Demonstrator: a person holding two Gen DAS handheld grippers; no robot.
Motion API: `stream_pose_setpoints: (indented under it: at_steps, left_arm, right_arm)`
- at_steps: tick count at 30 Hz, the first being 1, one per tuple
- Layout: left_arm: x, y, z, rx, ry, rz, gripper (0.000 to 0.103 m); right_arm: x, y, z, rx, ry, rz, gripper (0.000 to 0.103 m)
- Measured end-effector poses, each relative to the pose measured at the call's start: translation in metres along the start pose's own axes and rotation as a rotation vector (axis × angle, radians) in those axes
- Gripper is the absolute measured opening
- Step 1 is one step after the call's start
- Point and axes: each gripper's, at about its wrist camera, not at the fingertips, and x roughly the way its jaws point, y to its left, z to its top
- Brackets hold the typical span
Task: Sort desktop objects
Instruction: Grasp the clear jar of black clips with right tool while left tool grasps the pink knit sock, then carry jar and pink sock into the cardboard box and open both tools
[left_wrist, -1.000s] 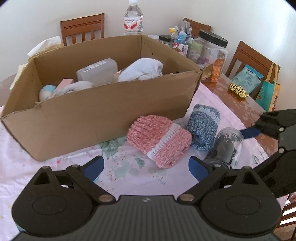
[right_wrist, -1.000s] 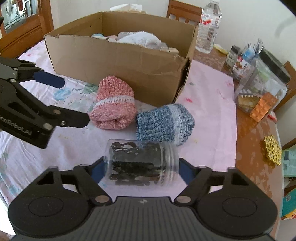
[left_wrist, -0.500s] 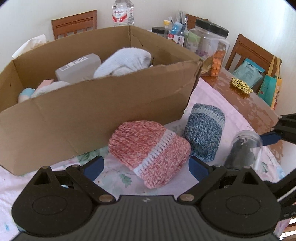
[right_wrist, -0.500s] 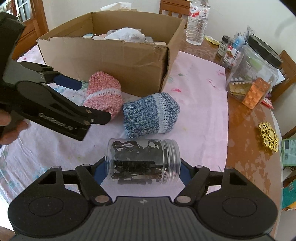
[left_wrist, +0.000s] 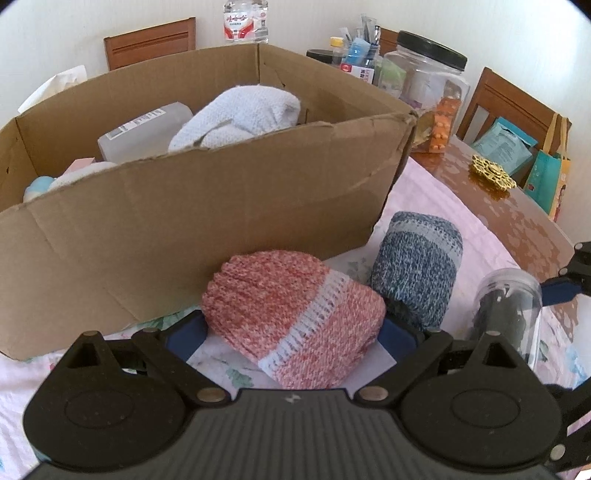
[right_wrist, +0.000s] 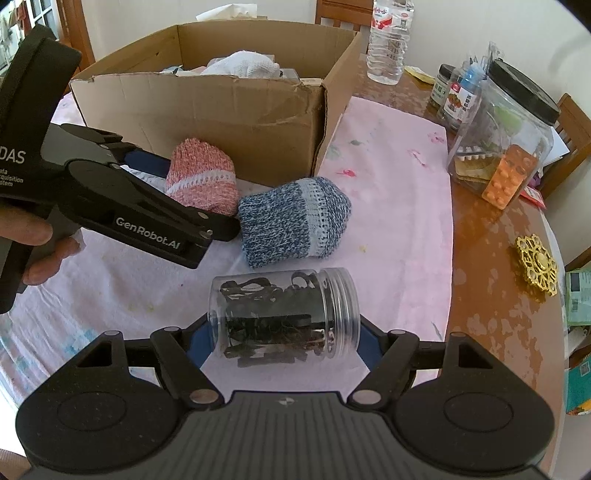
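A pink knitted roll (left_wrist: 291, 317) lies on the pink tablecloth just in front of the cardboard box (left_wrist: 184, 221). My left gripper (left_wrist: 290, 328) is open, one blue pad on each side of the roll. In the right wrist view the left gripper (right_wrist: 195, 192) reaches in from the left around the pink roll (right_wrist: 201, 181). A blue knitted roll (left_wrist: 417, 273) (right_wrist: 295, 221) lies beside it. A clear jar of black items (right_wrist: 284, 314) (left_wrist: 509, 314) lies on its side between the fingers of my open right gripper (right_wrist: 284, 336).
The box (right_wrist: 221, 110) holds a white cloth (left_wrist: 240, 114) and a grey case (left_wrist: 144, 129). A large black-lidded jar (right_wrist: 506, 129), small bottles and a water bottle (right_wrist: 388, 40) stand on the right. A gold ornament (right_wrist: 537, 264) lies on bare wood. Chairs surround the table.
My left gripper has moved forward and down, so the pink roll now sits between its fingers. The right gripper has turned slightly, and the jar stays between its open fingers.
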Motion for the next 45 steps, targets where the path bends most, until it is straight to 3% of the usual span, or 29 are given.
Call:
stream_pose_setpoints:
  at_steps: [6,16,28,37,45]
  left_arm:
    - [0.001,0.004,0.003,-0.046,-0.010,-0.007,0.097]
    - [-0.011,0.010,0.007,-0.057,-0.007,-0.032,0.082]
    - [-0.055,0.011,0.014,-0.038,0.022,-0.046,0.081]
    - [-0.096,0.009,0.025,-0.054,0.011,-0.014,0.081]
    - [-0.119,0.019,0.045,-0.010,0.003,-0.042,0.081]
  right_arm:
    - [0.002,0.003,0.003,-0.020,-0.006,-0.009,0.080]
    - [0.000,0.003,0.006,-0.044,-0.009,-0.017,0.079]
    - [-0.028,-0.001,0.021,-0.100,-0.063,0.018,0.079]
    - [-0.053,0.001,0.044,-0.159,-0.108,0.076,0.079]
    - [-0.071,0.006,0.064,-0.113,-0.145,0.065,0.079]
